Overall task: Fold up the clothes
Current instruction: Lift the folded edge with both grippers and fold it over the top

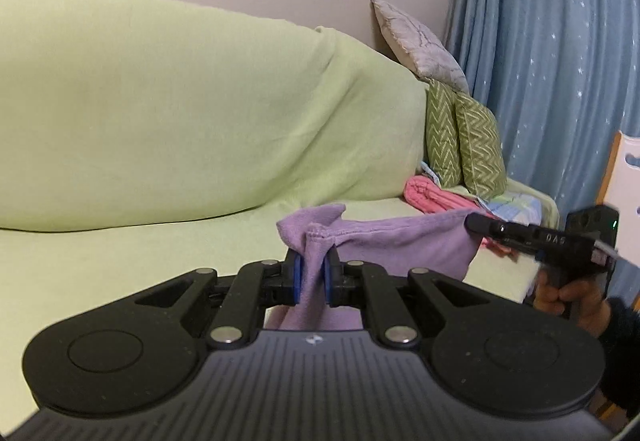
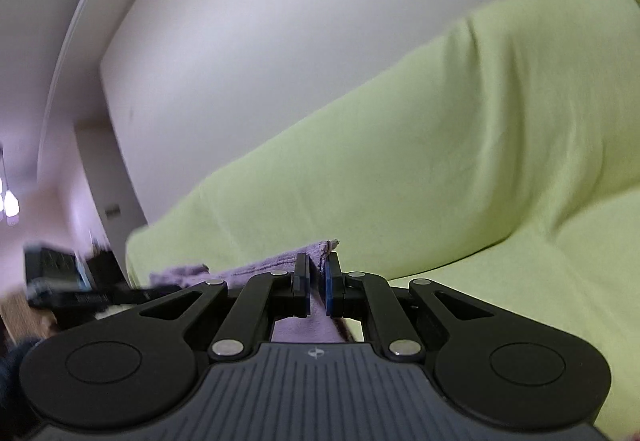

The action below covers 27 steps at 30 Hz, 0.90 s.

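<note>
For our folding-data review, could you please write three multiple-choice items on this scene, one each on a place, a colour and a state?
1. Where do the cushions stand?
A. at the sofa's end by the curtain
B. on the floor
C. on a chair

2. What colour is the held cloth?
A. pink
B. purple
C. white

3. How is the left gripper?
A. open, apart from the cloth
B. shut on the cloth
C. out of view

Key: 1 A, the cushions lean on the sofa beside the curtain; 2 B, the cloth is purple; 3 B, the left gripper pinches it, as does the right gripper.
</note>
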Each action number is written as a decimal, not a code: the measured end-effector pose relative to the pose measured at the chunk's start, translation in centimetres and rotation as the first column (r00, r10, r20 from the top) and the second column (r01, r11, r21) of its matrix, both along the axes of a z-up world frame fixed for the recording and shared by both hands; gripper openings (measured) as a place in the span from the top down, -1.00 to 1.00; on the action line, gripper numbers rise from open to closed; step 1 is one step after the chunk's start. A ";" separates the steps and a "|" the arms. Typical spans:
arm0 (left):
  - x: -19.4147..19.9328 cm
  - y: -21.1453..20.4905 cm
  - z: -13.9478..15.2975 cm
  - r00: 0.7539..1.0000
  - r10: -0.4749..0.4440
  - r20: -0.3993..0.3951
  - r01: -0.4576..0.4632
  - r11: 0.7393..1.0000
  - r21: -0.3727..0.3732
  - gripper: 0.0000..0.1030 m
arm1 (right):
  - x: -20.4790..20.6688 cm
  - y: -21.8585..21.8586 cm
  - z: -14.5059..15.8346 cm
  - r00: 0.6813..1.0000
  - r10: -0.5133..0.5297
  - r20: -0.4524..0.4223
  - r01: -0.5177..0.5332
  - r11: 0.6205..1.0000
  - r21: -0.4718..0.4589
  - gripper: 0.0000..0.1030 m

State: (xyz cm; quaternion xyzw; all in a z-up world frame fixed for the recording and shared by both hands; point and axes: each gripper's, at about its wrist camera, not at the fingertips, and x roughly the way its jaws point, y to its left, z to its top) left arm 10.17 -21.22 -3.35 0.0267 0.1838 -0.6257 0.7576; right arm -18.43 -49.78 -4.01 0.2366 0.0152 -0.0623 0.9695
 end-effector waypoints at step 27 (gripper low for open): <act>17.3 -5.4 -18.3 0.871 0.332 -0.363 -0.252 0.935 0.249 0.69 | 21.2 -9.0 -15.2 0.876 0.056 -0.479 0.049 0.978 0.204 0.26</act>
